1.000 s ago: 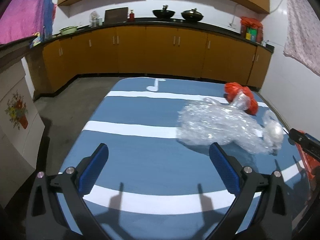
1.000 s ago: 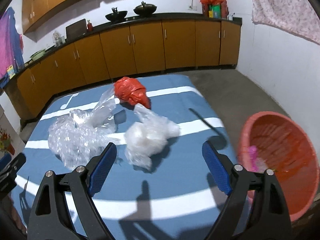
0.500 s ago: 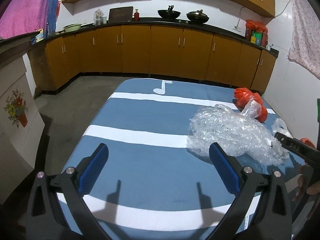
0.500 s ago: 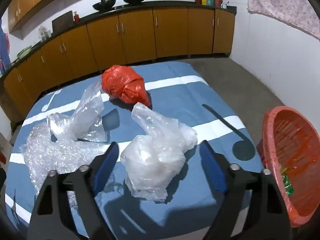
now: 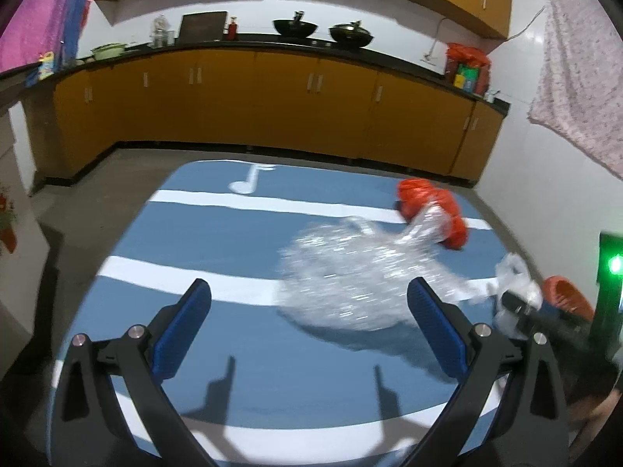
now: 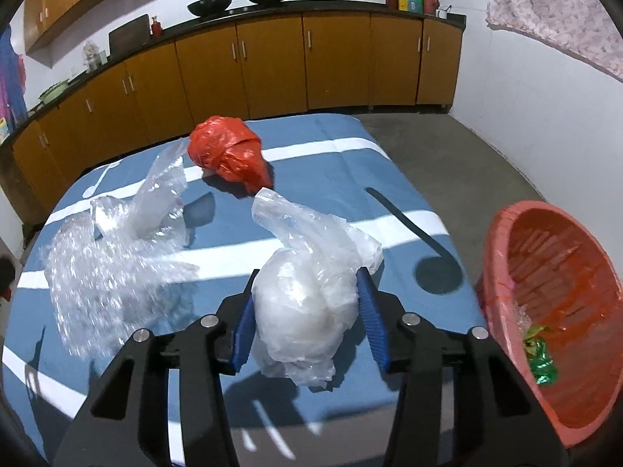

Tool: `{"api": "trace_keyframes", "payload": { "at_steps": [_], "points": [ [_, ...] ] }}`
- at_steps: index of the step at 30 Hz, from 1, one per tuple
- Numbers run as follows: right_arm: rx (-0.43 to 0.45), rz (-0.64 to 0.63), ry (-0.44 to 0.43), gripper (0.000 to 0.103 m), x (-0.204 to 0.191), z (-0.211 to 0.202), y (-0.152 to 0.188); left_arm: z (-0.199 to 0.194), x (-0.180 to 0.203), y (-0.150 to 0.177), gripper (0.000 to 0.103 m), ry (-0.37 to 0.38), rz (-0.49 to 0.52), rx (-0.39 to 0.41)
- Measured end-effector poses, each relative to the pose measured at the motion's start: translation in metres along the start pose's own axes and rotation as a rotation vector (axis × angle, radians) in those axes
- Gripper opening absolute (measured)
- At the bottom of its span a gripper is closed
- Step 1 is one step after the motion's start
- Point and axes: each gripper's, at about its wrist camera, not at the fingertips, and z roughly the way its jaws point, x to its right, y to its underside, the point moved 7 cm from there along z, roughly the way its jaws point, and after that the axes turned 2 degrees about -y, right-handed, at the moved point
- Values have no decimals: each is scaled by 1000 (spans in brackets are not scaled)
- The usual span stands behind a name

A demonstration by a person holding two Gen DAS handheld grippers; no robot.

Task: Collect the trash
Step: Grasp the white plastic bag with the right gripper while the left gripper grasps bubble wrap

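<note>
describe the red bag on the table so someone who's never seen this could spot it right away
Start at the blue table with white stripes in front of the orange cabinets. At its far end, beyond the bubble wrap and the milky white bag between the right claw's pads, lies the red plastic bag. It is the only opaque, coloured bundle on the cloth; the other pieces are clear or whitish.

The right tool has closed, seemingly gripping the white bag.

White crumpled plastic bag between right gripper pads, clear bubble wrap left, red plastic bag behind, red plastic basket right.
</note>
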Motion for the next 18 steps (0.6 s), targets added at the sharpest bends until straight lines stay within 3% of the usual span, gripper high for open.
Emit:
{"api": "trace_keyframes", "payload": {
  "at_steps": [3, 11, 13, 17, 18],
  "points": [
    [-2, 21, -2, 48, 7, -4, 4, 6, 23, -6, 99, 29, 10, -5],
    [-12, 32, -15, 48, 12, -11, 14, 45, 68, 6, 95, -12, 126, -94],
    [-12, 32, -16, 48, 13, -12, 15, 53, 71, 14, 73, -11, 144, -131],
    [-11, 40, -20, 48, 15, -14, 16, 57, 61, 27, 57, 6, 132, -168],
    [-10, 43, -21, 48, 16, -14, 16, 57, 59, 29, 46, 12, 127, -175]
  ]
}}
